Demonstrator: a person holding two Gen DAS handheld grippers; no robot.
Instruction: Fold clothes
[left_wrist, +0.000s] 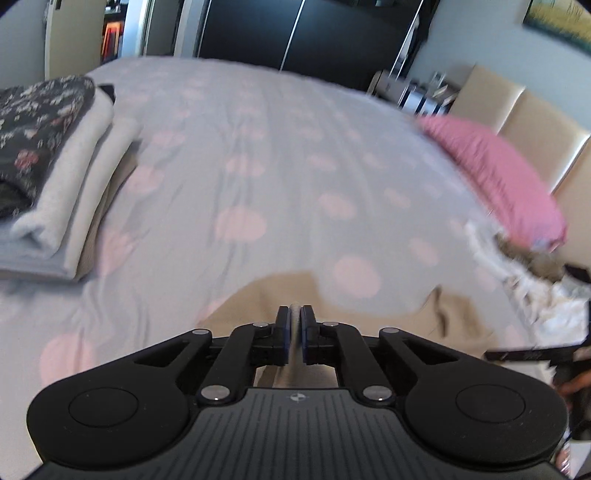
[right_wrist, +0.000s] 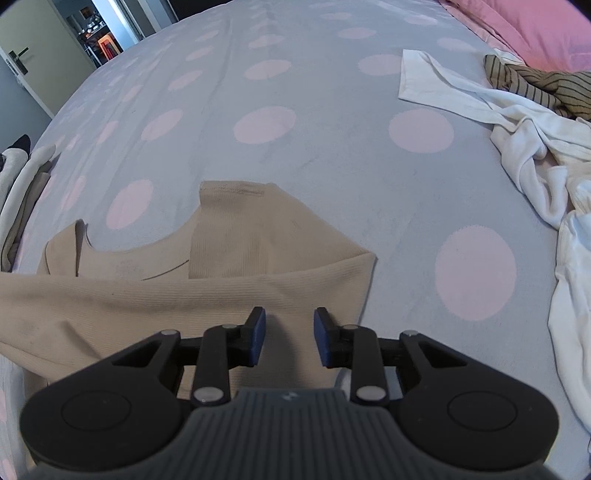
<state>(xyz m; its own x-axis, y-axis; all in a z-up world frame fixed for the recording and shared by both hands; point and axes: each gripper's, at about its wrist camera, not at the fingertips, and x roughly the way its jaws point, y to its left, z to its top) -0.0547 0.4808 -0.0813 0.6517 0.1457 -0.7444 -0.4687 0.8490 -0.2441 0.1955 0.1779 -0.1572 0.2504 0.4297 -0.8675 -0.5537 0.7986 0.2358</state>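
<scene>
A beige ribbed top (right_wrist: 229, 266) lies partly folded on the bed, its neckline facing away, one side folded over. My left gripper (left_wrist: 294, 317) is shut on an edge of the beige top (left_wrist: 280, 295), lifting it a little. My right gripper (right_wrist: 289, 325) is open, low over the near edge of the beige top, with nothing between its fingers.
The bed has a grey sheet with pink dots (right_wrist: 332, 147). A stack of folded clothes (left_wrist: 55, 177) sits at the left. A heap of white garments (right_wrist: 524, 140) and a striped one (right_wrist: 543, 85) lie at the right by a pink pillow (left_wrist: 498, 173).
</scene>
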